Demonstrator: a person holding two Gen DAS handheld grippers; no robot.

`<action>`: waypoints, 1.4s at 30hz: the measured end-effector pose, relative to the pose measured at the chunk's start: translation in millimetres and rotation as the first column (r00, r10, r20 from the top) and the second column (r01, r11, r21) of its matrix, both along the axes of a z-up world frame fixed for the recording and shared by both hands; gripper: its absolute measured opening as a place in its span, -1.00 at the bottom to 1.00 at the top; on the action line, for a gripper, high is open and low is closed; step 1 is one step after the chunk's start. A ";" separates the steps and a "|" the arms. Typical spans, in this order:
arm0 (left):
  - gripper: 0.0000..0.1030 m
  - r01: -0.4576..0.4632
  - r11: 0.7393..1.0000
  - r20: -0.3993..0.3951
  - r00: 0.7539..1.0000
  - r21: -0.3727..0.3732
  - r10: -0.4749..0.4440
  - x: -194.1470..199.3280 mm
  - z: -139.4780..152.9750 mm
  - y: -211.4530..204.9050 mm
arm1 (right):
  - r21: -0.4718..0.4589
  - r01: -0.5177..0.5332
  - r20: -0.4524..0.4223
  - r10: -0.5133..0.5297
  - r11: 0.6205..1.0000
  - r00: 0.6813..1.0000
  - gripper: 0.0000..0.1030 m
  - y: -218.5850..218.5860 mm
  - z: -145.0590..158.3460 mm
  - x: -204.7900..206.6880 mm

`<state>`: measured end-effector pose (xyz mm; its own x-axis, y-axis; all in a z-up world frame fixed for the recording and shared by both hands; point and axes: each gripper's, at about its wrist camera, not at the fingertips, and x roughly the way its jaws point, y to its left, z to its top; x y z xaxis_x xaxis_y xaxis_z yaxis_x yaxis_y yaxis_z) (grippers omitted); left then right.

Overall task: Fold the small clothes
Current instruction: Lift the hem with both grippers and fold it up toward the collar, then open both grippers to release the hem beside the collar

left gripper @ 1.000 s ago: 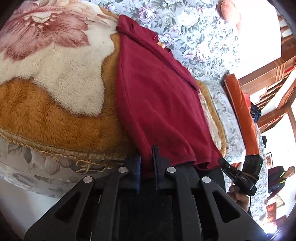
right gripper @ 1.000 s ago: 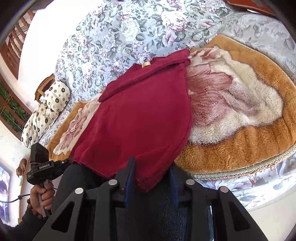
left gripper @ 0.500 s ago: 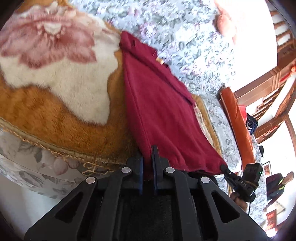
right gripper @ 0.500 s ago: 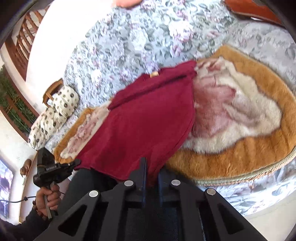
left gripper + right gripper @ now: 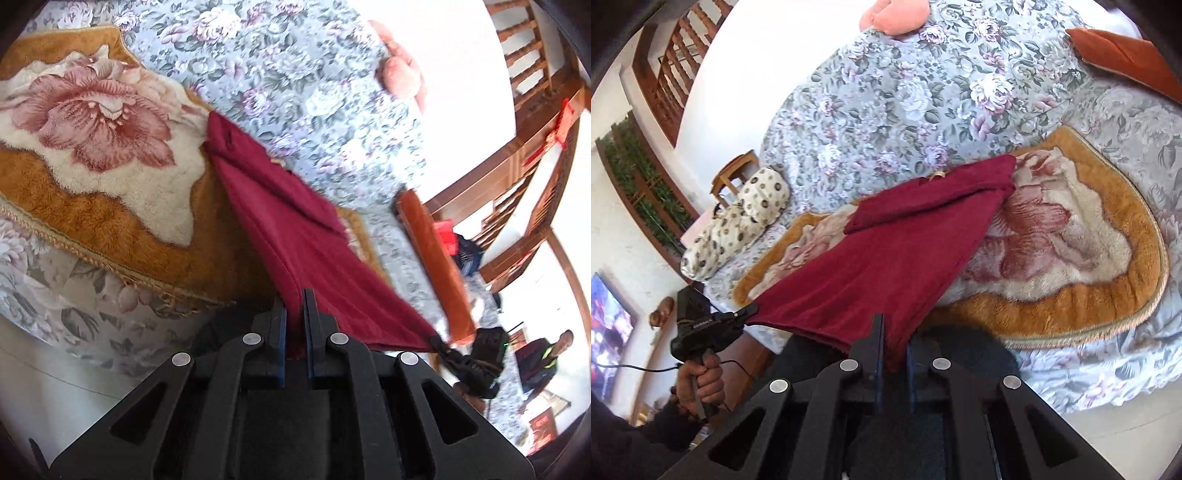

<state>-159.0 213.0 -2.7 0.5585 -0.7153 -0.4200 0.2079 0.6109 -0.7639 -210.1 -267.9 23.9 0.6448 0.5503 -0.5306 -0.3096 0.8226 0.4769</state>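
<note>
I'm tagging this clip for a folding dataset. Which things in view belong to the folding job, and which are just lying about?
Part of the job:
- dark red garment, near hem lifted
- left claw, shut on one hem corner
- right claw, shut on the other corner

Lying about:
- fleece flower blanket
- orange cushion
- pink cushion
- spotted cushion

garment: your dark red knit top (image 5: pixel 295 221) | state: near hem lifted and stretched taut | far end: collar resting on the plush floral blanket (image 5: pixel 92 192)
</note>
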 end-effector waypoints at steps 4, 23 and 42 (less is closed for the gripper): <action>-0.89 -0.017 0.997 0.026 0.999 -0.082 0.019 -5.9 13.1 5.0 | 0.078 -0.006 0.008 0.006 0.997 1.000 -0.84 -5.4 13.0 -11.2; -0.89 -0.234 0.972 -0.074 0.970 -0.026 0.231 251.2 -8.1 -36.4 | 0.318 0.200 -0.107 -0.175 0.927 0.979 -0.84 -35.8 -24.7 262.1; -0.87 -0.180 0.959 -0.075 0.977 0.219 0.201 389.3 -49.1 -74.3 | 0.199 0.298 -0.179 -0.264 0.934 0.948 -0.84 -38.9 -75.7 391.3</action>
<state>230.3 138.8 -51.9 0.6258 -0.4894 -0.6074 0.0043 0.7809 -0.6247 181.2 -306.8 -51.8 0.7140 0.4718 -0.5173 0.0064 0.7344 0.6787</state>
